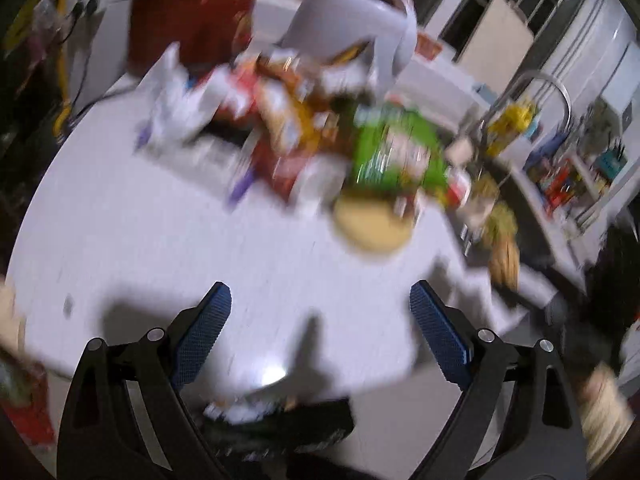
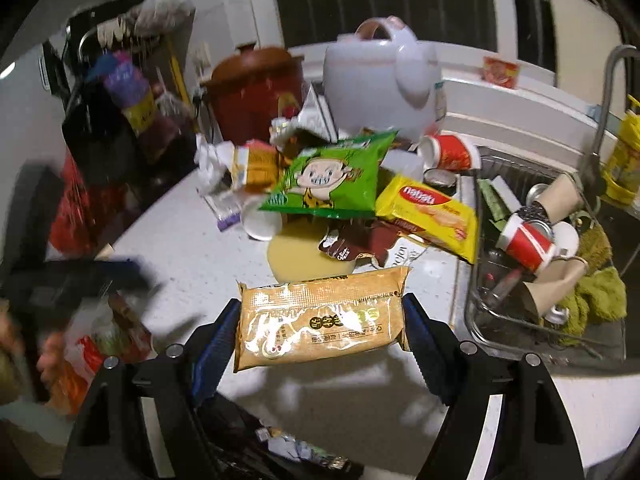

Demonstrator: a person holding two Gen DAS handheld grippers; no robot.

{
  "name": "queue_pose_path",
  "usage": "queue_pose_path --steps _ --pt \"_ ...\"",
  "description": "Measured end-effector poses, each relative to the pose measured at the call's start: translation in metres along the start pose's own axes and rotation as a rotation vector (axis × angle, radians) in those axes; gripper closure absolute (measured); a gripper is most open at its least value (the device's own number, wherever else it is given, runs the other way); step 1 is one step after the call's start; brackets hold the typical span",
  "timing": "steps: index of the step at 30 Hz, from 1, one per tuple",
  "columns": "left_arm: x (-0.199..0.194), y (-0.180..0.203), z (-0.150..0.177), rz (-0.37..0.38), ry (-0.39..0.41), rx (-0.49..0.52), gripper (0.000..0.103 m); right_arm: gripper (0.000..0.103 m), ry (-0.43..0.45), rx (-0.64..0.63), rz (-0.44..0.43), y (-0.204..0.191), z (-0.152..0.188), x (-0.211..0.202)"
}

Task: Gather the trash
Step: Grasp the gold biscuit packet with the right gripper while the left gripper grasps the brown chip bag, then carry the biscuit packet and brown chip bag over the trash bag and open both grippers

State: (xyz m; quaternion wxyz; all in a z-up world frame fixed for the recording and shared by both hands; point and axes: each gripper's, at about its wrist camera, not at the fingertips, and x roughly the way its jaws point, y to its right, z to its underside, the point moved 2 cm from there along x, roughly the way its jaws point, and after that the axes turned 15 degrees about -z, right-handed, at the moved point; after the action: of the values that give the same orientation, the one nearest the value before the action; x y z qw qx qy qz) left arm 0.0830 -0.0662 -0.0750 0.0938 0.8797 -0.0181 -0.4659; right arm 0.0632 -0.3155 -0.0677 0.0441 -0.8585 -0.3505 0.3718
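A tan snack packet (image 2: 320, 320) is clamped flat between the blue-padded fingers of the right gripper (image 2: 322, 322) and held above the white countertop (image 2: 180, 248). Just beyond it, a heap of wrappers is piled on the counter: a green snack bag (image 2: 332, 176) printed with a cartoon face, a yellow wafer packet (image 2: 430, 212) touching its right edge, a torn brown wrapper (image 2: 348, 246) and a pale round lid (image 2: 296, 258) partly covered by them. A white rice cooker (image 2: 380, 84) and a dark red clay pot (image 2: 256, 88) are seen behind the heap. To the right, red paper cups (image 2: 524, 240) and crushed cans are crowded into a clear dish tray (image 2: 480, 320).

In the blurred left wrist view, the left gripper (image 1: 320, 316) is held wide open over bare counter, with nothing between its fingers; the same green bag (image 1: 396, 152) lies well ahead.
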Motion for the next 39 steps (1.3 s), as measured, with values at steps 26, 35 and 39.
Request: queue_pose_path --steps 26,35,39 --pt "0.084 0.035 -0.175 -0.057 -0.011 -0.114 0.042 0.025 0.130 0.140 -0.023 0.010 0.023 -0.045" --pt "-0.023 -0.005 -0.135 0.101 0.142 -0.087 0.042 0.026 0.125 0.060 -0.103 -0.023 0.002 -0.035" --pt "-0.071 -0.029 -0.090 0.144 0.174 -0.040 0.042 0.025 0.100 0.004 -0.166 -0.051 -0.003 -0.030"
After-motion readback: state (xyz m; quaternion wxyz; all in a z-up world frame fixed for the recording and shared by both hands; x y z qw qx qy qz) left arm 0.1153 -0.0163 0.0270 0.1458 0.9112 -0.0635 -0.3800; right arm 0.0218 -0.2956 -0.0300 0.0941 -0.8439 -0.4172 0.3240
